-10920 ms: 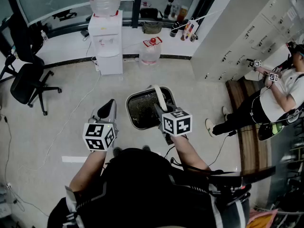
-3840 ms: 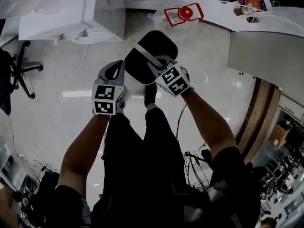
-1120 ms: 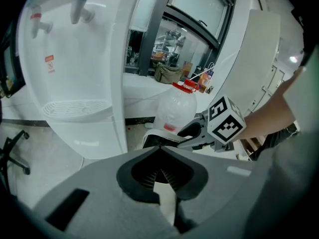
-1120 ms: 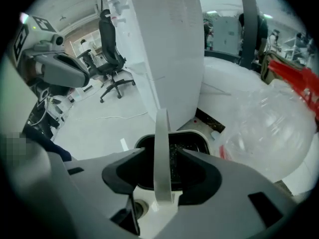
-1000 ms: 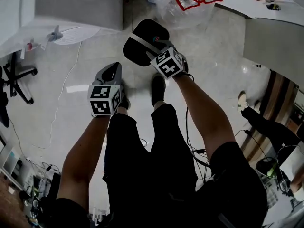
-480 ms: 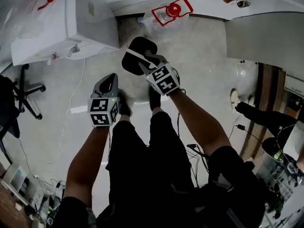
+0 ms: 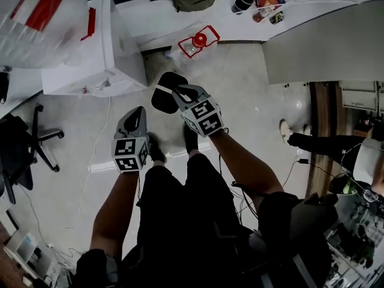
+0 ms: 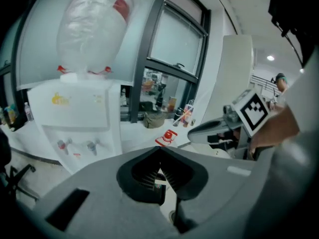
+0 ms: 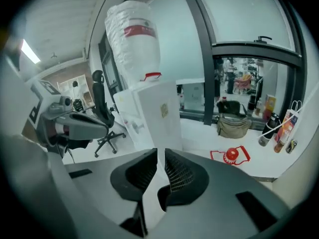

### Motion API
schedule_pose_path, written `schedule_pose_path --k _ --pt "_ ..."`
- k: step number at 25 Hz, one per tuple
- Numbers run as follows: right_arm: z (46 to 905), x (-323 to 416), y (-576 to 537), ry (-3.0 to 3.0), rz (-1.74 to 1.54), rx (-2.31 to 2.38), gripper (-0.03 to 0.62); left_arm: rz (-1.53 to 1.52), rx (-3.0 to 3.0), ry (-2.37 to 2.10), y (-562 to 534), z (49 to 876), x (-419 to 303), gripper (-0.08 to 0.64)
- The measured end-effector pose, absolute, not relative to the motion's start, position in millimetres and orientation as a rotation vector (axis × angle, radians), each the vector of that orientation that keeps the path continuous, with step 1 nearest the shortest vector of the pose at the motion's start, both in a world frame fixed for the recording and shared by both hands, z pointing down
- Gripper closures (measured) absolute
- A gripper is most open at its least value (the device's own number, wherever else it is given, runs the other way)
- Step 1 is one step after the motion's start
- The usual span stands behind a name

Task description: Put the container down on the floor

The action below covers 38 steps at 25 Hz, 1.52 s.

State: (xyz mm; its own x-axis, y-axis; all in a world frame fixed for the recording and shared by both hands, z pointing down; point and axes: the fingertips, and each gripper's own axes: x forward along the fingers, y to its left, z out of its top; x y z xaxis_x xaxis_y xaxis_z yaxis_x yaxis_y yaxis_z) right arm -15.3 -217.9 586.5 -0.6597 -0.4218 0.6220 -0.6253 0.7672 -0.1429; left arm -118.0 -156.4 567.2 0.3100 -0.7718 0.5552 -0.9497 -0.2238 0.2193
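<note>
The container [image 7: 162, 95], a dark oval bin with a pale handle strap across its top, looks to be resting on the floor just past the person's shoes. My right gripper [image 7: 177, 91] hangs over it in the head view. Its jaws are closing to a narrow slit with nothing between them [image 9: 158, 151], and the bin does not show in the right gripper view. My left gripper [image 7: 139, 110] hangs to the left of the bin, shut and empty [image 8: 159, 152].
A white water dispenser [image 7: 108, 47] with its big bottle stands close on the left. A spare water jug [image 7: 195, 41] with a red cap lies by the wall behind. An office chair [image 7: 24, 149] is far left, grey cabinets [image 7: 324, 41] and another person [image 7: 360, 161] are on the right. Cables trail on the floor.
The view has risen, so the bin looks smaller and further down. My right gripper has come up off the bin's handle. The left gripper keeps its place beside it.
</note>
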Motion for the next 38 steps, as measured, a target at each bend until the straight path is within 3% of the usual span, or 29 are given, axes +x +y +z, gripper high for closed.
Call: schedule_pose_path --k 15,31,38 --pt "398 -8 -188 -2.570 0.384 0.883 0.577 0.239 2.177 -1.621 -142 404 -125 0.549" --pt "310 1 -171 -2.691 0.291 0.964 0.583 0.072 2.216 -1.790 -123 306 -147 0.551" --pt "290 12 -174 -2.707 0.270 1.036 0.583 0.108 2.243 -1.772 -121 300 -139 0.551"
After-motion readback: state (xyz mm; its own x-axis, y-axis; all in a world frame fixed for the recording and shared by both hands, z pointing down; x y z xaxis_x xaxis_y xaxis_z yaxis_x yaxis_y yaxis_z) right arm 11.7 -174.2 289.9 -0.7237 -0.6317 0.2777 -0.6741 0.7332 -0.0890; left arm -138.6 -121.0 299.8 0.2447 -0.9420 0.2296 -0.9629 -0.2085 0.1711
